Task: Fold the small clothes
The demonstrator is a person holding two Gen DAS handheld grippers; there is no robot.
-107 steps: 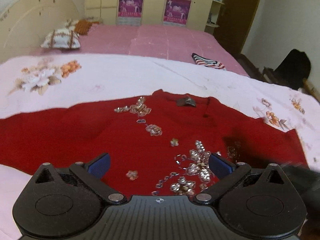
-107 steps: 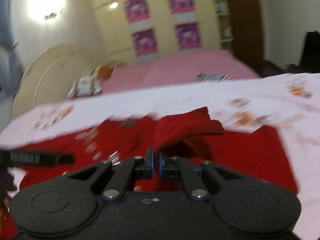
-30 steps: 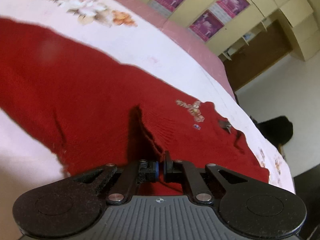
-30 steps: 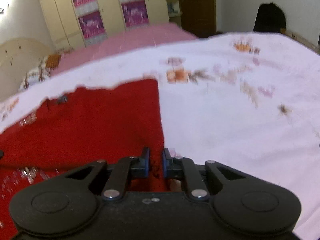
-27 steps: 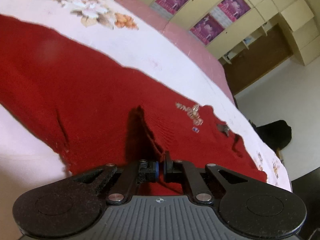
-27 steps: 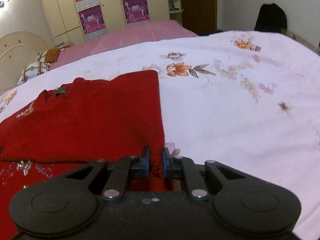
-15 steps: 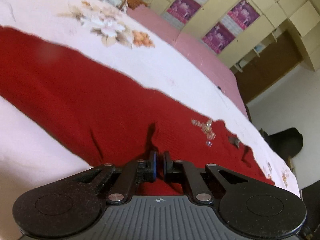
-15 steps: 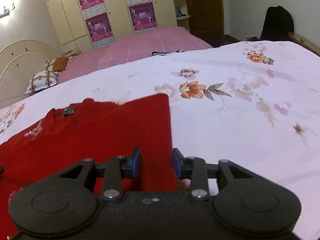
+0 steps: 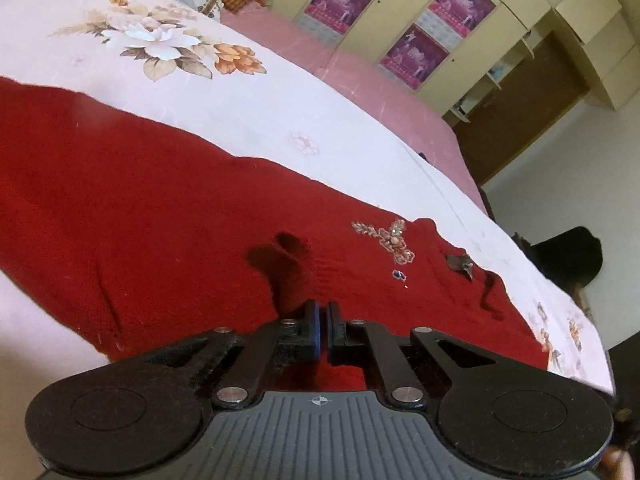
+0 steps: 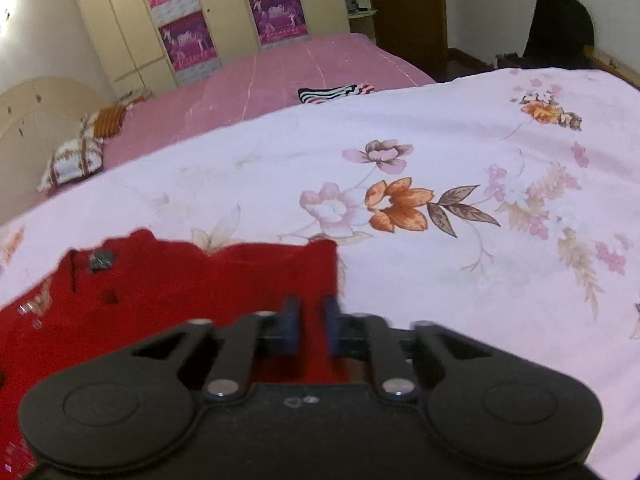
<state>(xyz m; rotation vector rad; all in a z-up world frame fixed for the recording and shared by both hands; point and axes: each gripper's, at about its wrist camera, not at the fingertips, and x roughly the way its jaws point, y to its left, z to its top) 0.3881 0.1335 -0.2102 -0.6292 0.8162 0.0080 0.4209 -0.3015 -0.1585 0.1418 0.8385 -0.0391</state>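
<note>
Left hand-held gripper [image 9: 322,330], angled downward, jaws pressed together on a raised pinch of the red sweater [image 9: 160,216], which lies spread on the floral bedsheet [image 9: 248,96]. Right hand-held gripper [image 10: 308,328], also angled downward, jaws closing with a narrow gap, over the sweater's edge; contact cannot be told.

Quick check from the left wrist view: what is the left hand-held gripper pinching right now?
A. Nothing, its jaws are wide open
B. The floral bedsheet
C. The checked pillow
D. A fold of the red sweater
D. The left hand-held gripper has its jaws shut on a raised fold of the red sweater, which peaks up from the flat knit right at the pads.
</note>
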